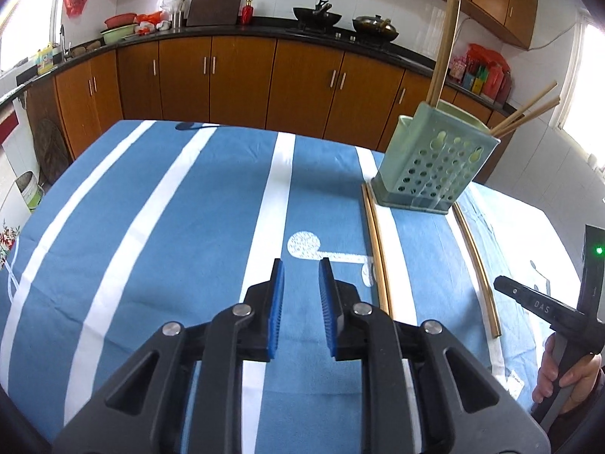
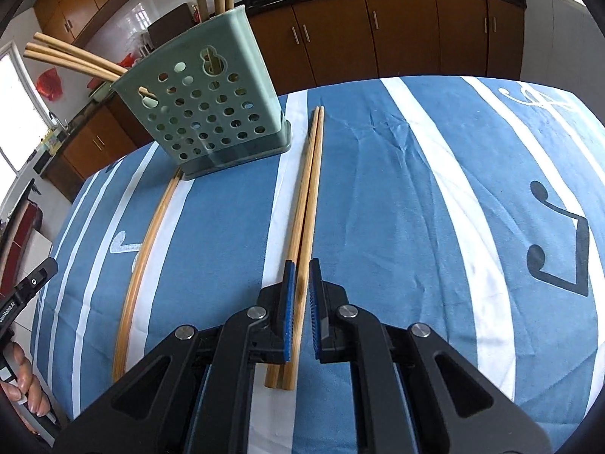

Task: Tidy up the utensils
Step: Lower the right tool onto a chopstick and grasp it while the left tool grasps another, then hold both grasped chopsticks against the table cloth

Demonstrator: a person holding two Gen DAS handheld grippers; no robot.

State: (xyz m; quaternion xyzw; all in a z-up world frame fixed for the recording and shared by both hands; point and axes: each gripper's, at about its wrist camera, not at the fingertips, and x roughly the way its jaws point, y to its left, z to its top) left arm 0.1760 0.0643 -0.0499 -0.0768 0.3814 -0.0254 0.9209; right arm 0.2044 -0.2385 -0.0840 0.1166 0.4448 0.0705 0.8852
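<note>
A pale green perforated utensil holder (image 1: 431,162) (image 2: 204,113) stands on the blue striped tablecloth with several wooden chopsticks (image 1: 446,45) (image 2: 75,56) sticking out of it. One pair of chopsticks (image 1: 378,249) (image 2: 143,257) lies flat on the cloth by the holder's left side. A second pair (image 1: 476,261) (image 2: 310,189) lies by its right side. My left gripper (image 1: 300,265) hovers over bare cloth left of the first pair, open and empty. My right gripper (image 2: 301,265) is just above the near half of the second pair, its pads nearly together, with the sticks showing in the narrow slit.
The tablecloth (image 1: 170,227) covers a table whose far edge faces brown kitchen cabinets (image 1: 242,79) under a dark counter with woks. A hand (image 1: 567,374) holding the other gripper shows at the right edge of the left wrist view.
</note>
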